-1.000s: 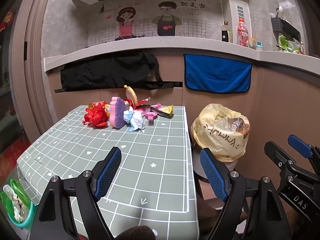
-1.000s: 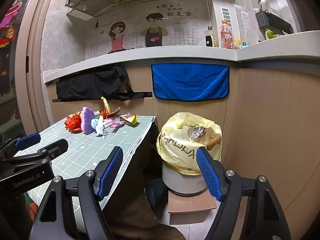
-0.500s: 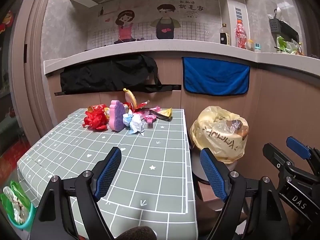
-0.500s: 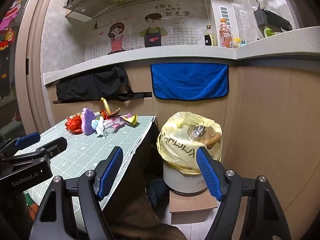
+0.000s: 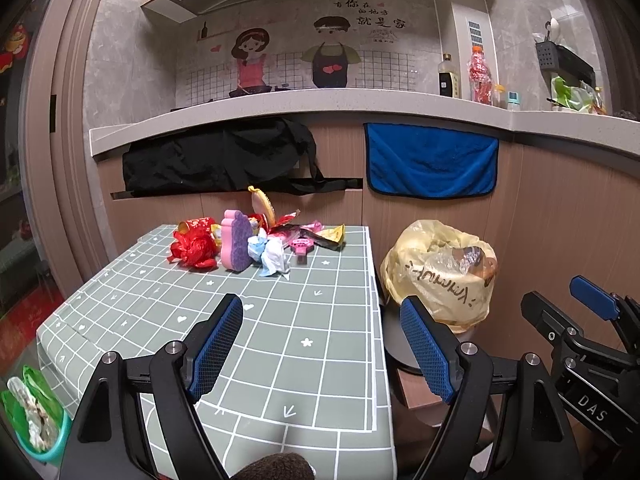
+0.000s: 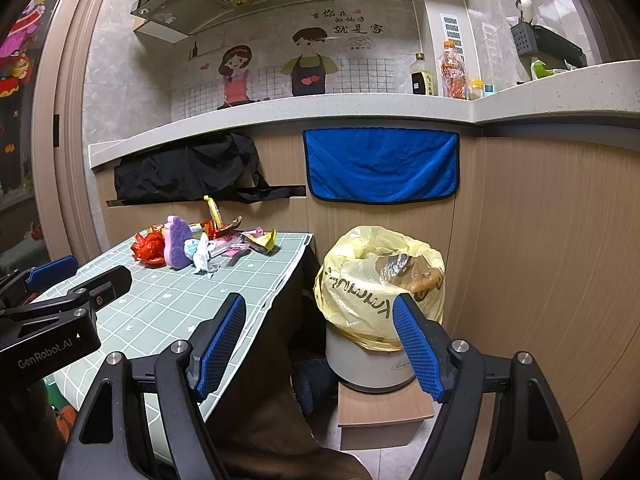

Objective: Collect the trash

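Note:
A heap of trash lies at the far end of the green grid-patterned table (image 5: 256,332): a red ribbon wad (image 5: 194,249), a pink-and-purple sponge (image 5: 236,245), crumpled white tissue (image 5: 274,258), coloured wrappers (image 5: 316,236). To the table's right stands a white bin lined with a yellow bag (image 5: 440,276) (image 6: 380,280), with some waste inside. My left gripper (image 5: 322,346) hovers open over the table's near end, well short of the heap. My right gripper (image 6: 320,344) is open and empty, held in front of the bin and the table's corner.
The bin rests on a low wooden stool (image 6: 380,412). A counter (image 5: 320,100) runs behind, with a black bag (image 5: 216,160) and a blue towel (image 5: 432,160) hanging from it. A teal bowl with a green bag (image 5: 32,416) sits low at the left.
Both grippers have stayed open; the views shifted only slightly, the left one drawing back a little from the table. The trash has not moved.

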A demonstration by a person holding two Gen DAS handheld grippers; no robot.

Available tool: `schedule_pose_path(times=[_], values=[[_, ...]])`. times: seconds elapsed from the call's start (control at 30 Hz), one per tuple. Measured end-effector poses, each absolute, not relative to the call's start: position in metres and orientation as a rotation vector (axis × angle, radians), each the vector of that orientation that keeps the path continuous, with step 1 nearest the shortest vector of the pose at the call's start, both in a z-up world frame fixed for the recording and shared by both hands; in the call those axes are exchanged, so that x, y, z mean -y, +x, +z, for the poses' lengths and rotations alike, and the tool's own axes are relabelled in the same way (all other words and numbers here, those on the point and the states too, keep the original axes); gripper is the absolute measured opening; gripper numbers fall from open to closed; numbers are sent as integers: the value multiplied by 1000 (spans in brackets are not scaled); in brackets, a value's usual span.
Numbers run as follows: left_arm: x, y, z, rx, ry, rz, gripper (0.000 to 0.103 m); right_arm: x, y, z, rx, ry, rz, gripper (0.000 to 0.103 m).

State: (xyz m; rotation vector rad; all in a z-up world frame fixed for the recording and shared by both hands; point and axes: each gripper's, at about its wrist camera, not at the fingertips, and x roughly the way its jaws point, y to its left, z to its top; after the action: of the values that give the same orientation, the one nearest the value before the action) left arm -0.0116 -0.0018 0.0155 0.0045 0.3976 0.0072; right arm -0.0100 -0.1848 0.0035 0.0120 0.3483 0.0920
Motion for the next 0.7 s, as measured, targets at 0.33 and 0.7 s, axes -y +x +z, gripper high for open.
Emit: schedule_pose_path(times=[0.33, 0.7], values=[[2, -11, 17, -398, 7, 4, 81, 186, -10, 5, -344, 12, 90, 74], [7, -12, 15, -400, 13, 0, 81, 192, -11, 12, -310, 38, 59, 74]])
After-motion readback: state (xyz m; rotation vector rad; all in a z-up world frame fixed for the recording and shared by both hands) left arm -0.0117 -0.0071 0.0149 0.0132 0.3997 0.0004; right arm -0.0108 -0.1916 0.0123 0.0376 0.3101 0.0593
